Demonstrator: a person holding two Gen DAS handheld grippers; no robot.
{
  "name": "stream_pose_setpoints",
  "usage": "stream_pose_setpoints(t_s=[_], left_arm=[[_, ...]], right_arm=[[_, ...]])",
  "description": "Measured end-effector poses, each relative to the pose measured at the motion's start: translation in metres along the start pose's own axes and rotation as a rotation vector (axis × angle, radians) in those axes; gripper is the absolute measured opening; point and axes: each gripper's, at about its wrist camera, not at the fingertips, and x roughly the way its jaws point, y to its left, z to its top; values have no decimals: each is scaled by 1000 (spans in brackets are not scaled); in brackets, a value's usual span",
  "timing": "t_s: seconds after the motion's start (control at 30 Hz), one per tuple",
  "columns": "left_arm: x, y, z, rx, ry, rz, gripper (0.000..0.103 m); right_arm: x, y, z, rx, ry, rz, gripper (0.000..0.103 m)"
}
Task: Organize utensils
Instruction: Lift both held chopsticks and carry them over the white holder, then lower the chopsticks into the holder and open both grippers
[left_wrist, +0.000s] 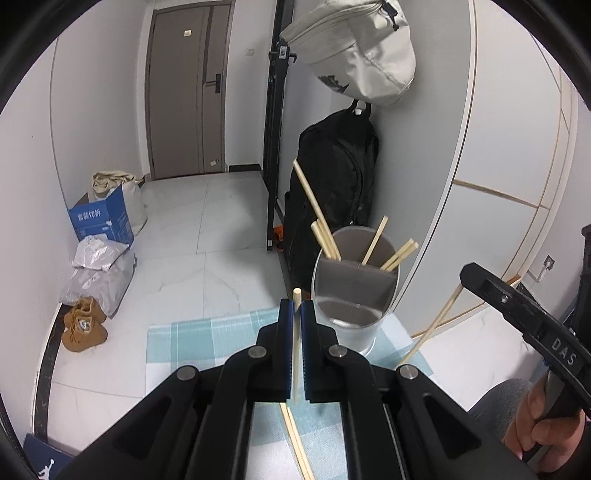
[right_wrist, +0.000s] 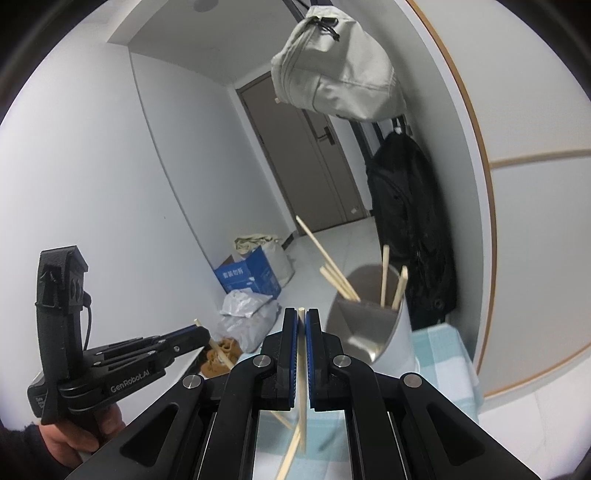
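My left claw (left_wrist: 296, 308) and right claw (right_wrist: 302, 319) are black with blue pads, silver rivets, white lettering; my sleeve (left_wrist: 495, 400) is grey.

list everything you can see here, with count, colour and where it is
utensil holder: one, grey, divided inside, on the checked cloth
chopsticks in holder: about six, pale wood, rear compartment
held chopsticks: two, pale wood, one in each gripper
loose chopsticks: at least two, pale wood, on the cloth
checked cloth: one, light blue and white, under the holder
door: one, brown, far end
hanging bags: two, beige above black, on the right wall
cardboard box: one, blue, left floor
plastic bags: a few, grey, by the box
shoes: one pair, tan, left floor
left gripper: black, shut on a chopstick
right gripper: black, shut on a chopstick
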Motion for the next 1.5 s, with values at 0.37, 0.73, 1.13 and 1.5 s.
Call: stream_pose_setpoints(t_s=[0.37,0.73,1.13,1.5], left_arm=[[-12,-2,52,-52,-67,-25,0],[-7,-23,114,-25,-117,-58,0],[46,-47,127,26,-86,-89,0],[99,-32,105,41,52,-121,0]], right_arm=[[-3,-7,68,-18,-55,-20,4],[16,-24,133,-57,-88,-80,4],[55,-57,141,-90,-62,-131,4],[85,-72,105,-101,33,-110,4]])
